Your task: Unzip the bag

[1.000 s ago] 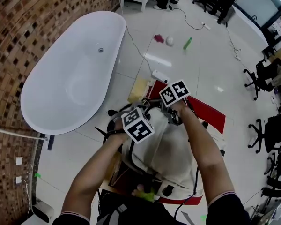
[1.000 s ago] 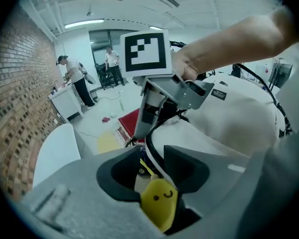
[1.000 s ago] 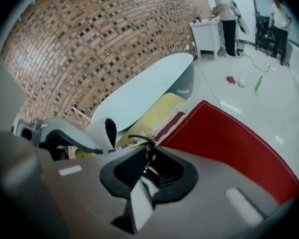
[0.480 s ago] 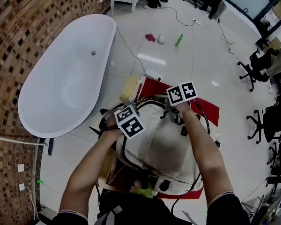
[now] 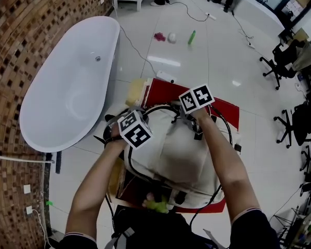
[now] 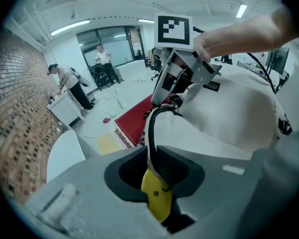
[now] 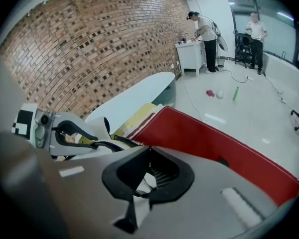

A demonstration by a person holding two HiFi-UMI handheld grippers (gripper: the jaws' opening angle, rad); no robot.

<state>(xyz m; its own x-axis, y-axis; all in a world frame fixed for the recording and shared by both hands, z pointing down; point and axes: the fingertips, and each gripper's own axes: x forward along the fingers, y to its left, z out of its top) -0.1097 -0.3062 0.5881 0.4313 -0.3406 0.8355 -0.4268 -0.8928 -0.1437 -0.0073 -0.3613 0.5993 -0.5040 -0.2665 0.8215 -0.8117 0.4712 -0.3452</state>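
1. The left tongs point(image 6: 150, 156) are pinching the cream bag's point(image 5: 181, 154) black-edged strap point(image 6: 149, 126), having just been closing.
2. The right tongs point(image 7: 147, 152) are pressing together; anything caught between them is too small to make out.
3. The bag is lying on the red mat point(image 5: 168, 90), its near end partly hiding behind the arms point(image 5: 93, 185).

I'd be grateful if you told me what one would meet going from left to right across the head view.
Brick wall → bathtub → left gripper → right gripper → office chairs.
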